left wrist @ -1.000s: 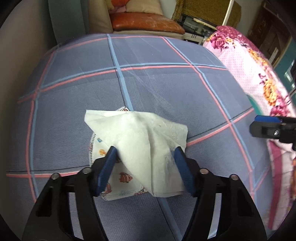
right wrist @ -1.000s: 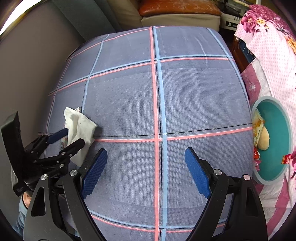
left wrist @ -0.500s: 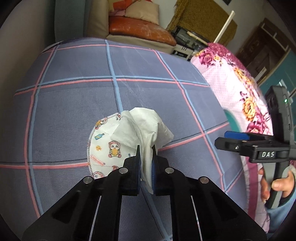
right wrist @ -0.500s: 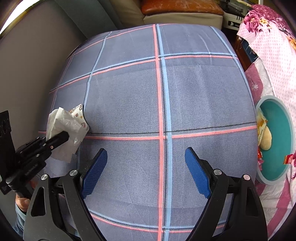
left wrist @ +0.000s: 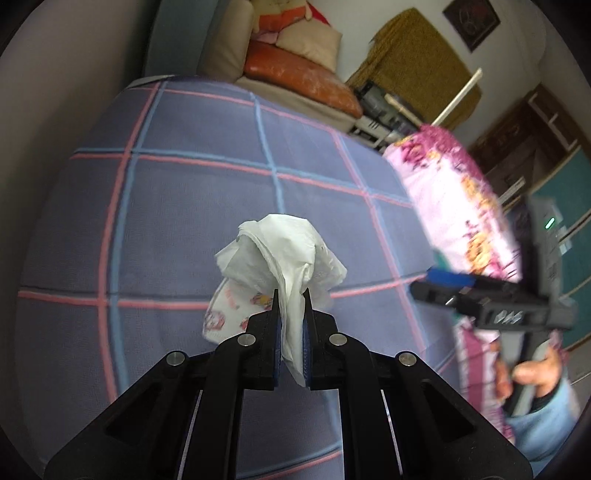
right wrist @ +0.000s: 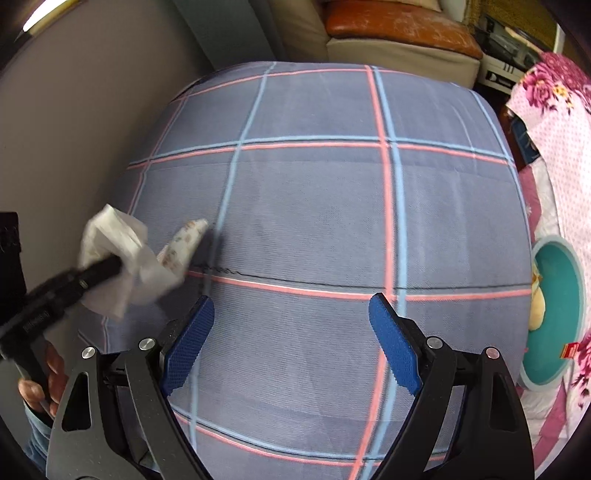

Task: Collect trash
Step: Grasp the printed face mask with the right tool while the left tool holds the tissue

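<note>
The left wrist view shows the left gripper (left wrist: 291, 295) pinching a crumpled white tissue (left wrist: 284, 251) between its pressed-together jaws, with a printed child's face mask (left wrist: 229, 306) hanging against the tissue's underside, above the bed's checked sheet (left wrist: 184, 221); whether the mask itself is caught between the pads cannot be told. Only this view shows a dark framed picture (left wrist: 469, 22) on the white wall and a mustard cloth (left wrist: 413, 74) draped behind. The right wrist view alone shows a teal basin (right wrist: 554, 314) just off the sheet's right edge, with a pale bun-like lump and some wrappers inside it. It also shows the tissue and mask lifted clear near the sheet's left edge, blurred. The right gripper (right wrist: 291, 347) stands spread wide with nothing between its blue pads (right wrist: 188, 343), over the sheet's near part. The sheet is grey-blue with pink and light-blue lines. Beyond its far edge sits a sofa with an orange cushion (right wrist: 399, 26); a pink flowered quilt (right wrist: 554, 122) lies along the right edge.
</note>
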The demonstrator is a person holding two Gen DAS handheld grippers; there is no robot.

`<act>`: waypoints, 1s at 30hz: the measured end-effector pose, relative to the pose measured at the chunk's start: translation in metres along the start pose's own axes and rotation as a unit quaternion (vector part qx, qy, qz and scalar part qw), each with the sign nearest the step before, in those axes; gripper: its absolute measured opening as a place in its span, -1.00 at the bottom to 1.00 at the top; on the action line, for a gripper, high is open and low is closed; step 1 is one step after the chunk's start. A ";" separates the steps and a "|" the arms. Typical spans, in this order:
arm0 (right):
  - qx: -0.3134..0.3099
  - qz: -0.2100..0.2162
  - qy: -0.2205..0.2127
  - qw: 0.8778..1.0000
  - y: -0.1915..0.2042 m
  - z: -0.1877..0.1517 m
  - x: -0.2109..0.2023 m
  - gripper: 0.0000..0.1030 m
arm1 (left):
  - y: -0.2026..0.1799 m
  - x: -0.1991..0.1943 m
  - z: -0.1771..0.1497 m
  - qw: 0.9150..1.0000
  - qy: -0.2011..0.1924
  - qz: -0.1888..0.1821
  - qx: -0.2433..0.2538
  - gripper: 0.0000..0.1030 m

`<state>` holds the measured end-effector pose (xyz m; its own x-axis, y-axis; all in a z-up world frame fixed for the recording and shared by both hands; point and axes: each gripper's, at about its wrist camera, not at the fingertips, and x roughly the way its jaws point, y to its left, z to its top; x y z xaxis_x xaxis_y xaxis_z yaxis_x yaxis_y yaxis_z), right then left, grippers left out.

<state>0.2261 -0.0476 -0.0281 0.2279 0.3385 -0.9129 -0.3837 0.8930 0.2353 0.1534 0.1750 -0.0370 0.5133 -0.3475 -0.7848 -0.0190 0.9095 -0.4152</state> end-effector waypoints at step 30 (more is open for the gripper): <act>-0.123 0.080 0.056 0.988 0.109 -0.005 0.071 -0.94 | 0.062 -0.006 -0.067 0.997 0.014 0.025 -0.071 -0.82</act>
<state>0.1964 0.0722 -0.0692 0.0507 0.4218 -0.9053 -0.6161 0.7266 0.3040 0.0913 0.2181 -0.0887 0.4852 -0.3094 -0.8178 -0.1668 0.8854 -0.4340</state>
